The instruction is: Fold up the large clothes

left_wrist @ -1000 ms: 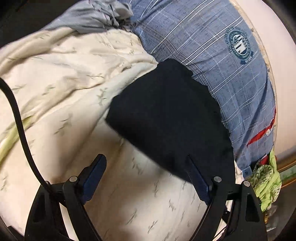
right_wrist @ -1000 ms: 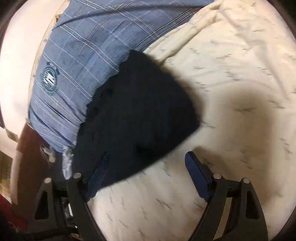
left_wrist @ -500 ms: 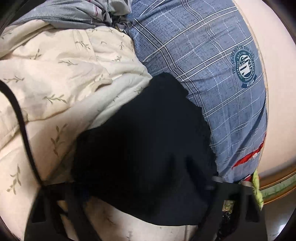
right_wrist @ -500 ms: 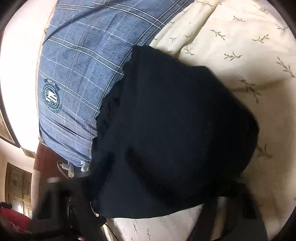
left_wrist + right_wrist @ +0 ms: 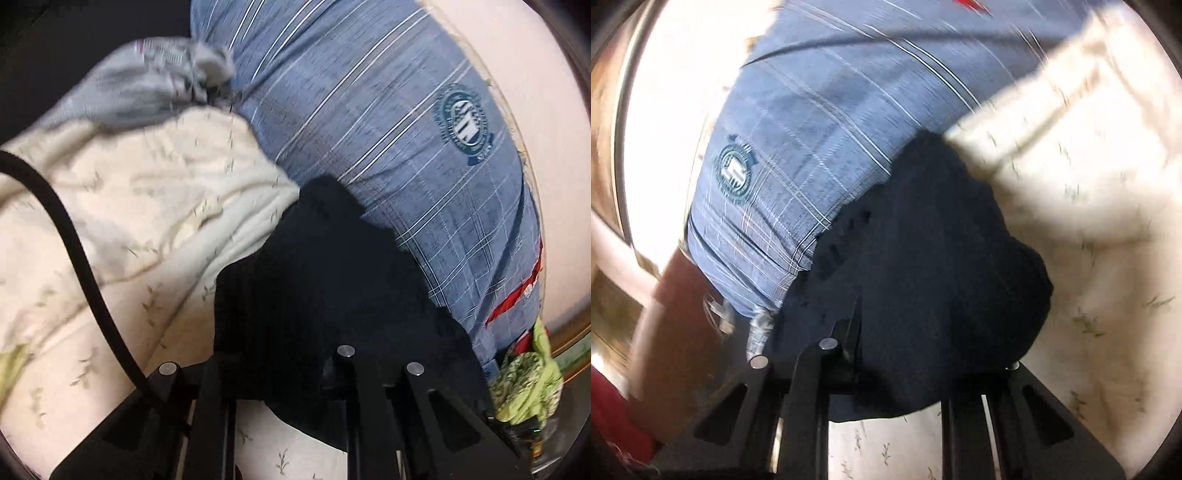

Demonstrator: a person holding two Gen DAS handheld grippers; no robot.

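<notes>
Cream bedding [image 5: 122,229] with a small leaf-sprig print fills the 9 o'clock half of my left wrist view and the 3 o'clock side of my right wrist view [image 5: 1100,206]; both frames are motion-blurred. Against it, toward 12 and 1 o'clock on the left camera, lies a blue plaid pillow [image 5: 388,122] with a round teal crest [image 5: 463,120]; the right camera shows the same pillow [image 5: 812,122] toward 10 o'clock.

The dark garment [image 5: 325,288], the piece I am folding, sits at the seam where pillow meets bedding, its far tip touching the pillow's edge. Its near edge drapes over both tools.

My left gripper [image 5: 291,373]: the jaws have just been closing, the linkage arms are drawn in toward centre, and dark cloth bunches between and over them, so I log it as clamped on the garment (pads themselves hidden by the cloth).

My right gripper [image 5: 908,369]: the jaws have likewise just been closing, and the garment [image 5: 934,266] is gathered into the narrow gap and hangs in a rounded bulge toward 3 o'clock. Clamped on the same cloth.

Other items, left view: a grey crumpled cloth [image 5: 155,85] at 11 o'clock above the bedding; a black cable [image 5: 77,258] running from 9 o'clock to the tool body; a green patterned fabric [image 5: 528,380] at 4 o'clock, just past the pillow's end.
</notes>
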